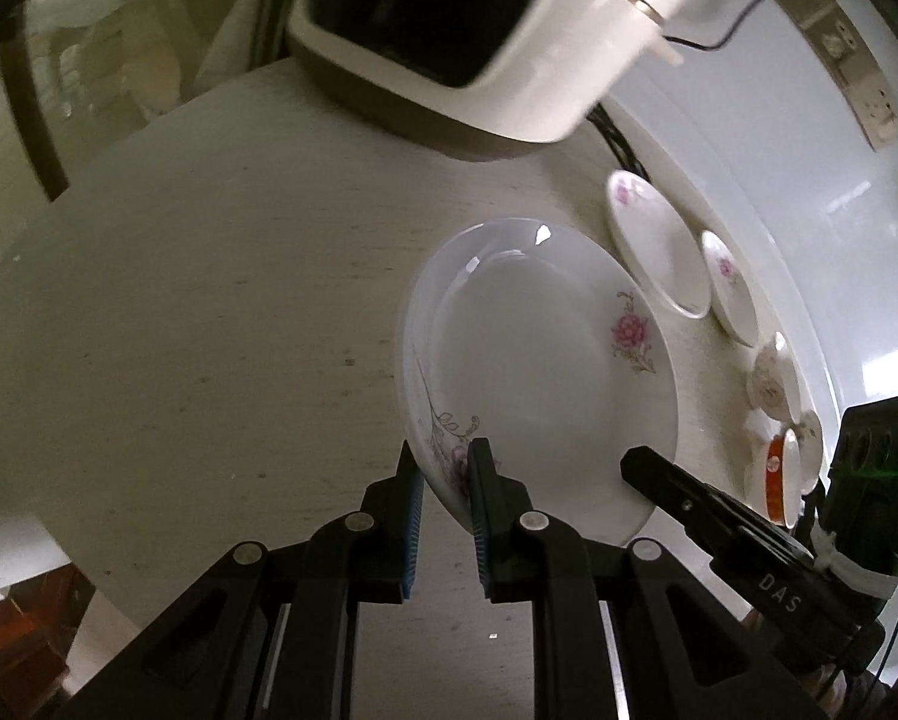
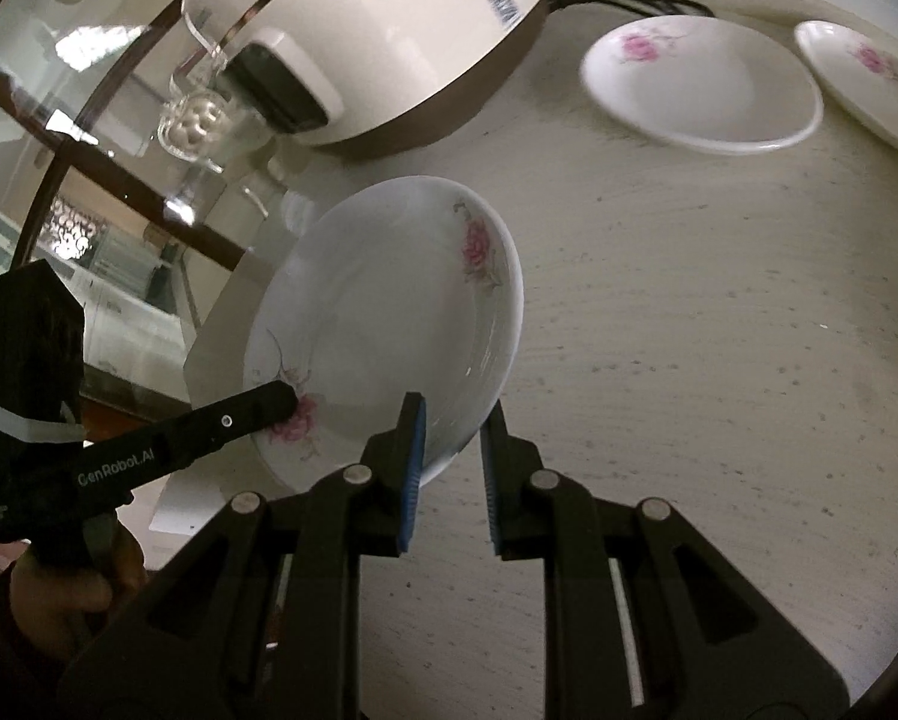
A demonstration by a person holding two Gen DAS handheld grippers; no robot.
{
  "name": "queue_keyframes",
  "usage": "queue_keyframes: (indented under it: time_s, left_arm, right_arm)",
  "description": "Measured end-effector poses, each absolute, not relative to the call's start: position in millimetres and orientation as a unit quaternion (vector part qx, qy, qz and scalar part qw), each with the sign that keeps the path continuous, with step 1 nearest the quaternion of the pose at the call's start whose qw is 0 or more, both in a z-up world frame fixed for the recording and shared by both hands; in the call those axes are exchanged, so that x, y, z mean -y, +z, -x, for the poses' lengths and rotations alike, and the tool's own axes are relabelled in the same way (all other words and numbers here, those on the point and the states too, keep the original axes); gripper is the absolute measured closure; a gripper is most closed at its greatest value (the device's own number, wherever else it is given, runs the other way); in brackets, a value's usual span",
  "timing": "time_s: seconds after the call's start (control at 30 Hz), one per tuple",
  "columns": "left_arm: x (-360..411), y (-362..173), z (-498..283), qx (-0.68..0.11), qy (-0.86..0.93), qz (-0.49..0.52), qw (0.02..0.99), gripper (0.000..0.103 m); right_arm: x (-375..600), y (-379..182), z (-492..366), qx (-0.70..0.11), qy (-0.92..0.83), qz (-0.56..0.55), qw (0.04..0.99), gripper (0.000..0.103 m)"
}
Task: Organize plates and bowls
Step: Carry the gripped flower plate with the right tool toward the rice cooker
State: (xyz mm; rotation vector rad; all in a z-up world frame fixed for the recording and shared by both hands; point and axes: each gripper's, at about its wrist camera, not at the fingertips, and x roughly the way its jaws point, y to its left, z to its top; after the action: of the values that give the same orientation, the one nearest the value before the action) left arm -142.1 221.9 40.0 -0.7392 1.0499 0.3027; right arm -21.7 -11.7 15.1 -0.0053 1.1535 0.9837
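Observation:
A white plate with pink flowers on its rim hangs tilted over the pale table, held from two sides. My left gripper is shut on its near rim, right at a flower print. One finger of my right gripper reaches the opposite rim. In the right wrist view my right gripper is shut on the edge of the same plate, and a finger of the left gripper lies on the far rim, with a hand below it.
A white rice cooker stands at the back of the table. Two flowered plates lie beside it along the wall. Further right sit small bowls and a red-banded one. A glass cup stands left of the cooker.

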Motion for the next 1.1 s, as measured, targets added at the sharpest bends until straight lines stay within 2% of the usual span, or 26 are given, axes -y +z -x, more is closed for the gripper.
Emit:
queue_keyframes:
  time_s: [0.67, 1.1]
  left_arm:
    - [-269, 28, 189, -0.491, 0.199, 0.374, 0.761, 0.087]
    - [-277, 22, 182, -0.501, 0.205, 0.379, 0.75, 0.086]
  right_arm:
    - [-48, 6, 35, -0.543, 0.472, 0.04, 0.693, 0.081]
    - [-62, 1, 39, -0.552, 0.468, 0.057, 0.687, 0.08]
